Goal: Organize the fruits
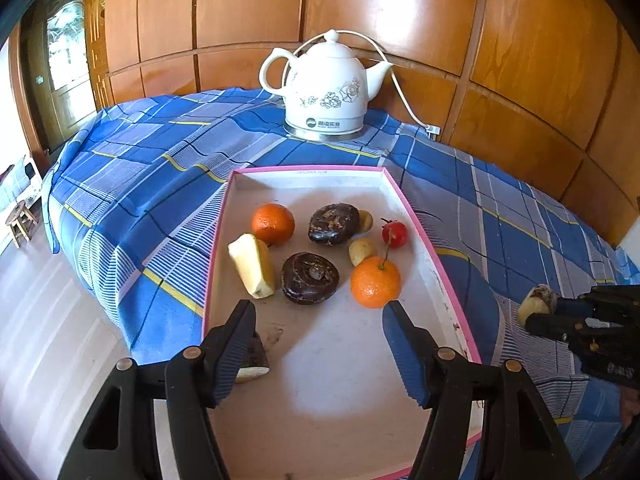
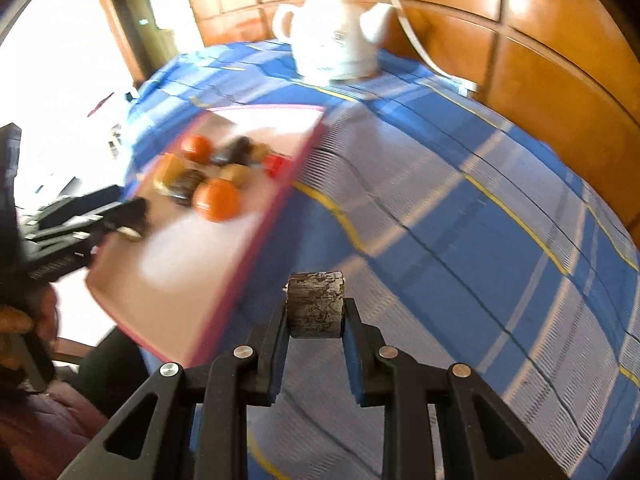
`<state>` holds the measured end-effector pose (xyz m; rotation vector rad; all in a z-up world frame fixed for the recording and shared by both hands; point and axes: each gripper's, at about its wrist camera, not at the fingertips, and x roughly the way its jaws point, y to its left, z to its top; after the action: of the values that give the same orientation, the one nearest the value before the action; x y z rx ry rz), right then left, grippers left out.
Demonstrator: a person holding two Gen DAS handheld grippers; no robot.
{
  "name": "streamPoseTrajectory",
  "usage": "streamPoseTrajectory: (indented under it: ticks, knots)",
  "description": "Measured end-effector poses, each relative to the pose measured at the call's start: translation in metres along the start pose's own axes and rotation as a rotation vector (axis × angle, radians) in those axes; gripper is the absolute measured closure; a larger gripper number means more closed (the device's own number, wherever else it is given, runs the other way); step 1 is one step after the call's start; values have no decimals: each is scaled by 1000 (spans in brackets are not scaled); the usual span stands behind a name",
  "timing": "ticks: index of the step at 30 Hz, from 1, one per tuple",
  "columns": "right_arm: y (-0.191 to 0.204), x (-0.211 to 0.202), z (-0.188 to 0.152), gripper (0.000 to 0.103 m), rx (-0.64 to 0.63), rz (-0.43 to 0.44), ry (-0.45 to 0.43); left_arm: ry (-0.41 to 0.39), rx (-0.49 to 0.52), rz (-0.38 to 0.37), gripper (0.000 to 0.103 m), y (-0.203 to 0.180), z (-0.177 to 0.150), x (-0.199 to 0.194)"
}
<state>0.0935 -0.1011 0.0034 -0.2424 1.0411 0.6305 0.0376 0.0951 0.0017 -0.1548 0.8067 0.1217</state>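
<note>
Right gripper [image 2: 316, 312]: jaws clamped on a brown stub [image 2: 316, 304] over the desk, beside the tray [image 1: 424, 228]. Left gripper [image 1: 320, 344]: jaws half-open, empty. Risk: stub slipping free, short purchase.

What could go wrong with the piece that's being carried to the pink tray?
1. The right hand-held gripper pinches only the lower part of the short brown chunk; the blurry picture suggests quick movement, so it might slip onto the blue checked cloth.
2. The tray is crowded: the front orange and the cherry tomato could roll if bumped.
3. The left hand-held gripper hangs open over the tray's near end, so the two grippers might collide.
</note>
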Motion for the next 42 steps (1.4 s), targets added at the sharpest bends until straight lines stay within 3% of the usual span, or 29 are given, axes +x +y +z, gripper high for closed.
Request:
streamPoseTrajectory:
  ticks: [5, 10, 19, 33, 37, 42]
  knots:
    - [40, 7, 15, 78, -61, 88, -1, -22, -31, 17, 36, 15, 3, -6]
    - [68, 27, 29, 78, -109, 122, 30, -32, -68, 33, 36, 32, 4, -10]
    - [71, 68, 45, 73, -103, 42, 69, -20, -87, 22, 36, 40, -1, -6]
    - [70, 51, 31, 72, -90, 44, 15, -15, -84, 14, 36, 36, -4, -4]
    - [78, 54, 30, 81, -122, -8, 4, -19, -75, 12, 36, 33, -5, -7]
    - [76, 60, 34, 81, -91, -17, -4, -19, -75, 16, 33, 33, -6, -9]
